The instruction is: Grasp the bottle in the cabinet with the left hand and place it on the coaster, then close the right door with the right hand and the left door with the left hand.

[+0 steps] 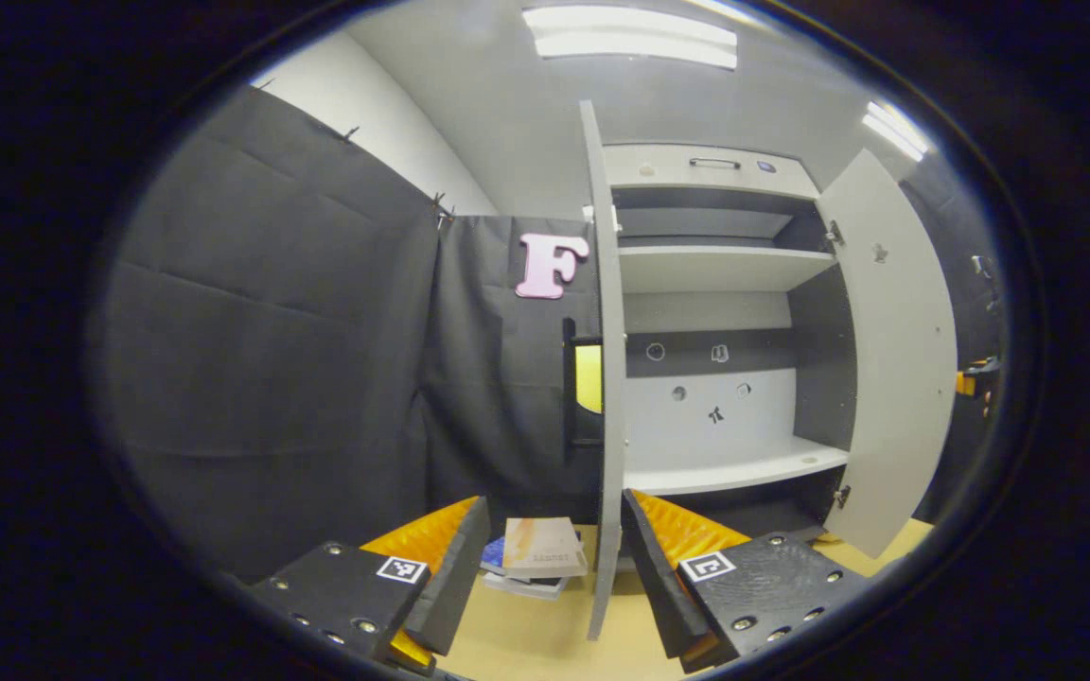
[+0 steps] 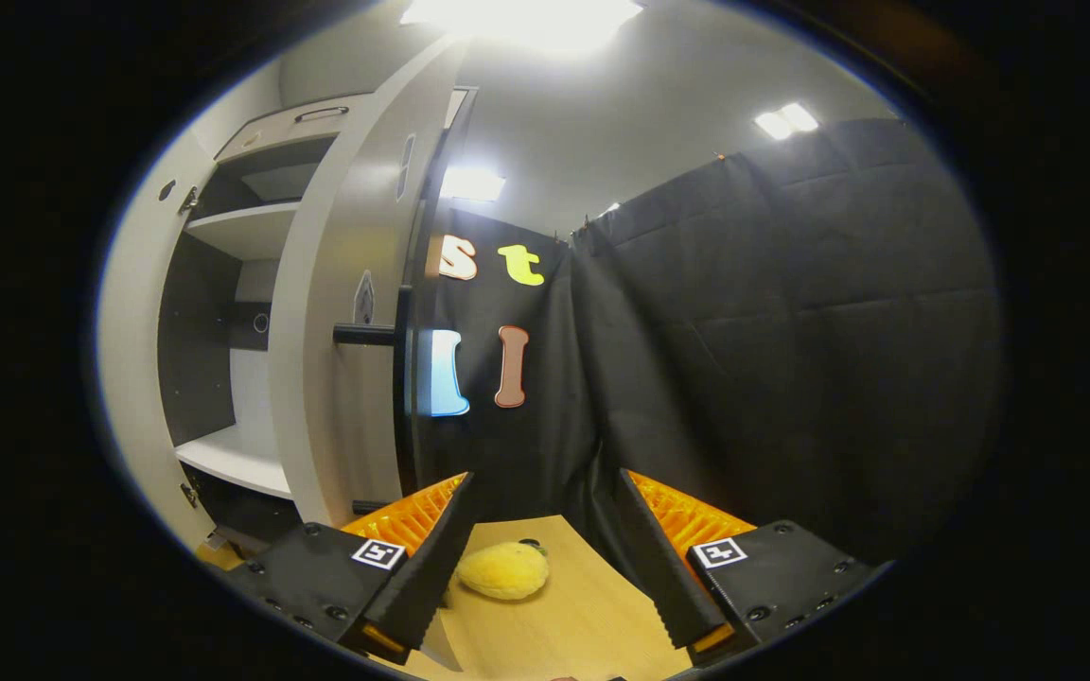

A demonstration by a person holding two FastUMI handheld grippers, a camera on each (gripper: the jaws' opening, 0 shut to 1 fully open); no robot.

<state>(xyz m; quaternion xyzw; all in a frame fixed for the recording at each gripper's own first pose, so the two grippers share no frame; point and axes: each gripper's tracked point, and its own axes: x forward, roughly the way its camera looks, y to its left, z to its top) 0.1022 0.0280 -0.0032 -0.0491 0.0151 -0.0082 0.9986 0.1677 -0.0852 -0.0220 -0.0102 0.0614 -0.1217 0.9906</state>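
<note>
books [image 1: 537,556] left of left door [image 1: 607,378]

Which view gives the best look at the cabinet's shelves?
The left gripper view: it faces the open cabinet nearly head-on, showing the upper shelf, the lower shelf and the back panel between both open doors. The right gripper view sees the cabinet obliquely from the side, with the right door hiding much of the interior.

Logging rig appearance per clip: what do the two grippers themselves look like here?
Left gripper and right gripper look alike: two wedge-shaped fingers each, on ribbed orange plastic bodies, with flat black plates studded with silver screws. Every plate bears a small square black-and-white marker.
</note>
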